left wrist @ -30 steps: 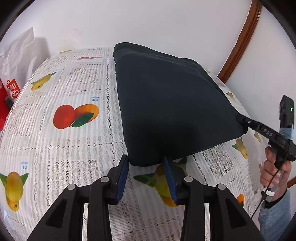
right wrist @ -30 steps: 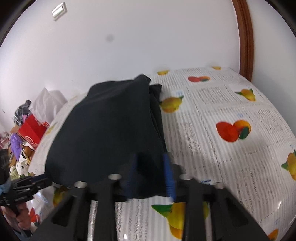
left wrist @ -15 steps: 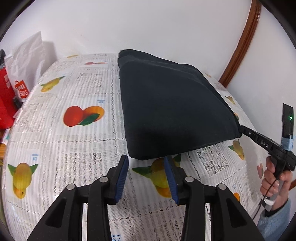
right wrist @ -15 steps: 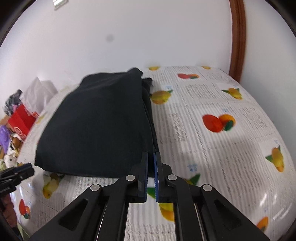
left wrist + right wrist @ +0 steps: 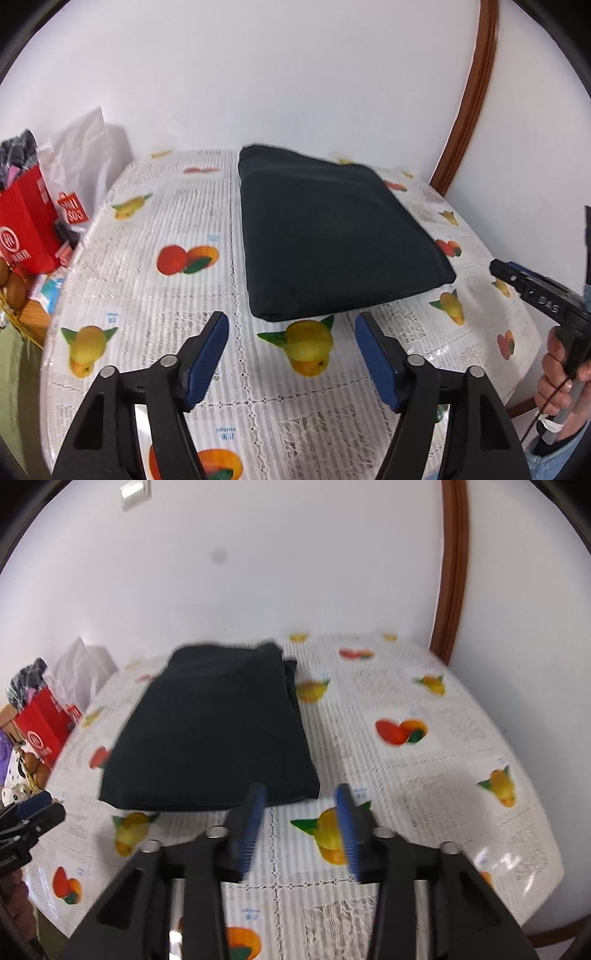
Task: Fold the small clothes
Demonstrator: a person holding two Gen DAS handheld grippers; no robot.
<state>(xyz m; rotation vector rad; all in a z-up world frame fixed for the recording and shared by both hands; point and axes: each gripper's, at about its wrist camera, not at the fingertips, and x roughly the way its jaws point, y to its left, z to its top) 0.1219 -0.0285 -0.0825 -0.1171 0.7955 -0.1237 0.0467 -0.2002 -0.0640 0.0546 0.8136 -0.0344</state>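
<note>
Both your left gripper (image 5: 291, 343) and right gripper (image 5: 301, 823) are opening with nothing between them, each just short of the near edge of the folded cloth (image 5: 332, 236), whose long axis runs away from you on the table (image 5: 147, 295).

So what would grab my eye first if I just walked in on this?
The dark folded garment, lying flat in the middle of the table, against a bright fruit-print tablecloth. Next, the blue pads of the left hand-held gripper and right hand-held gripper, both just short of the garment's near edge with jaws opening and nothing between them. A red shopping bag stands off the table's left side.
</note>
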